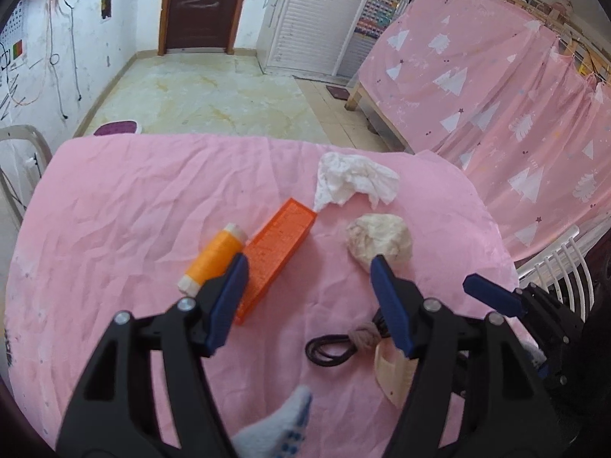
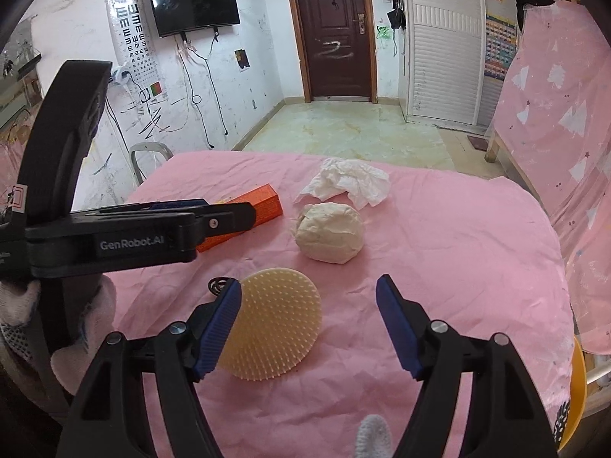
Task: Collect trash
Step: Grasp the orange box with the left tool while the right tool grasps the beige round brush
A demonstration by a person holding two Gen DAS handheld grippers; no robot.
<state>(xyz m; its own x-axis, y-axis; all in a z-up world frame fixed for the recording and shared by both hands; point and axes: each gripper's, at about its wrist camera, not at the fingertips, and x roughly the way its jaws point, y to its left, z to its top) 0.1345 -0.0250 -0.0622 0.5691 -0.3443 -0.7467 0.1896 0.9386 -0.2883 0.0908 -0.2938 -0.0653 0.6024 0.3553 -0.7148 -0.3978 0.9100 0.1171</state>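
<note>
Both hand-held grippers hover over a surface draped in wrinkled pink cloth (image 1: 114, 210), each with its blue-padded jaws standing apart and nothing between them. The left hand-held gripper (image 1: 309, 267) frames bare cloth, with a spool of orange thread (image 1: 212, 257) and a long orange plastic box (image 1: 277, 252) at its left finger and a tight cream-coloured paper ball (image 1: 380, 242) just beyond its right fingertip; the right hand-held gripper (image 2: 309, 292) points at that same ball, seen ahead of its open jaws. The trash proper appears to be two items — the paper ball and, just behind it toward the far edge, a loosely crumpled white tissue (image 1: 353, 181). The round cream bristled silicone pad (image 2: 273, 324), the coiled black cord (image 1: 332, 349), the spool and the box are probably not refuse and are best left lying. To do the step well, each gripper should take one item: centre the jaws on the ball's widest part before closing, and pinch the tissue at its bunched middle — not a loose corner — without catching the cloth beneath.
</note>
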